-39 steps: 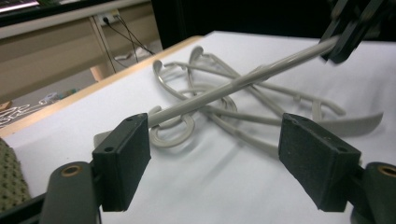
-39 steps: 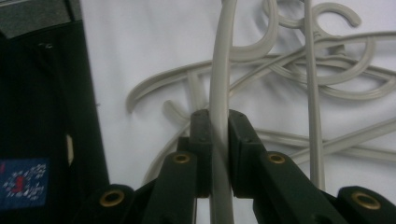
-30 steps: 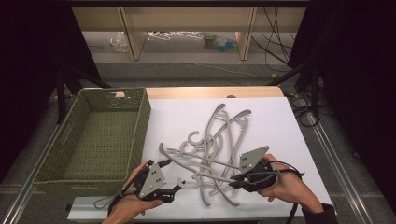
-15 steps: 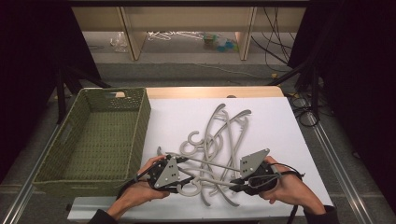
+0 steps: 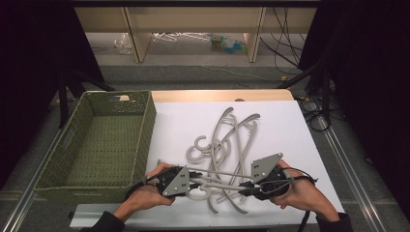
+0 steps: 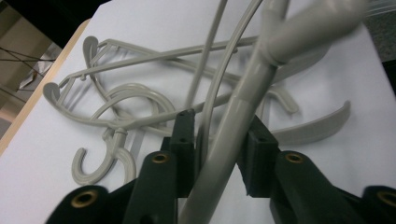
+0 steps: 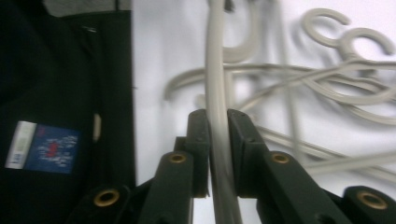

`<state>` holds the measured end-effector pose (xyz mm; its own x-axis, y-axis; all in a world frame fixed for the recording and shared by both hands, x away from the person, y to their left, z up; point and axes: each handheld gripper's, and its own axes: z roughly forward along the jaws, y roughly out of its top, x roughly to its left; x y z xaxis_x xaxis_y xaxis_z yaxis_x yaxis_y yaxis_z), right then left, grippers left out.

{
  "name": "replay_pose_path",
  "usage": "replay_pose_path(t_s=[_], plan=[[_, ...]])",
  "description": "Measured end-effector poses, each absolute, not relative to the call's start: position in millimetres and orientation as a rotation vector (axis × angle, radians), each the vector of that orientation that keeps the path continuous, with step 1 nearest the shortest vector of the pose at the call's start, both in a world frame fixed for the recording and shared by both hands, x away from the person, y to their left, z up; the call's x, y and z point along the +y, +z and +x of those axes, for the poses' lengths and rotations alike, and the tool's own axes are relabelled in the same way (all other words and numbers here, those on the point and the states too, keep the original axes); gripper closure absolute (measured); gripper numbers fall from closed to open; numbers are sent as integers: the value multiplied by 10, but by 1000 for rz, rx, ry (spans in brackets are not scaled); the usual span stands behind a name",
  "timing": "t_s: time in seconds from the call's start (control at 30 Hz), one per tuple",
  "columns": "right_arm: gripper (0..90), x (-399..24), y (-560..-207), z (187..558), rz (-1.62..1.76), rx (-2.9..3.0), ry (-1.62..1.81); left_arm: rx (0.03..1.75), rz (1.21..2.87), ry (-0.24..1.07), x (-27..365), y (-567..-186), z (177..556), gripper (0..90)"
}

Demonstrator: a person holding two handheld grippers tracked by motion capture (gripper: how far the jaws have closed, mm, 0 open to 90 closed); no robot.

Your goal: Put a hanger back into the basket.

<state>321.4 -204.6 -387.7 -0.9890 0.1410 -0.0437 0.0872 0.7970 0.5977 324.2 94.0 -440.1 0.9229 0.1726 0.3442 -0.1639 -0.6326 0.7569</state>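
Several grey plastic hangers (image 5: 227,140) lie tangled on the white board (image 5: 285,125). One grey hanger (image 5: 220,172) spans the gap between my two grippers near the front edge. My left gripper (image 5: 193,180) has just been closing, and its jaws (image 6: 219,144) now press on that hanger's thick arm (image 6: 233,126). My right gripper (image 5: 244,187) grips the hanger's thin arm (image 7: 215,70) between its pads (image 7: 217,135); those jaws have just eased open slightly but still hold it.
A green woven basket (image 5: 145,125) stands to the left of the board, beside my left hand. Other hangers (image 6: 116,98) lie just beyond the held one. A shelf with clutter (image 5: 193,36) sits far behind the table. Dark fabric with a label (image 7: 46,149) is beside my right gripper.
My left gripper moved right to the hanger's near end and its jaws closed around the arm. The right hand stayed where it was, still holding the hanger.
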Motion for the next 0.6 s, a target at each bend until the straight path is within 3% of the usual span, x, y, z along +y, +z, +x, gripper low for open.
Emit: replay_pose_path(t_s=[0.17,0.27,0.33,0.37,0.6], plan=[[722,-2042,-3859,3262,237,2808,907,-25,2201,496,925,-4319,3211,767],[613,-2030,-3833,3312,306,2731,924,17,2195,490,916,-4241,3205,785],[598,-2034,-3815,3334,336,2711,923,40,2200,474,911,-4231,3198,788],[506,-2046,-3769,3346,383,2665,952,97,2196,475,916,-4186,3200,789],[388,-2148,-3544,3323,623,2450,1152,353,2177,410,981,-4030,3255,789]])
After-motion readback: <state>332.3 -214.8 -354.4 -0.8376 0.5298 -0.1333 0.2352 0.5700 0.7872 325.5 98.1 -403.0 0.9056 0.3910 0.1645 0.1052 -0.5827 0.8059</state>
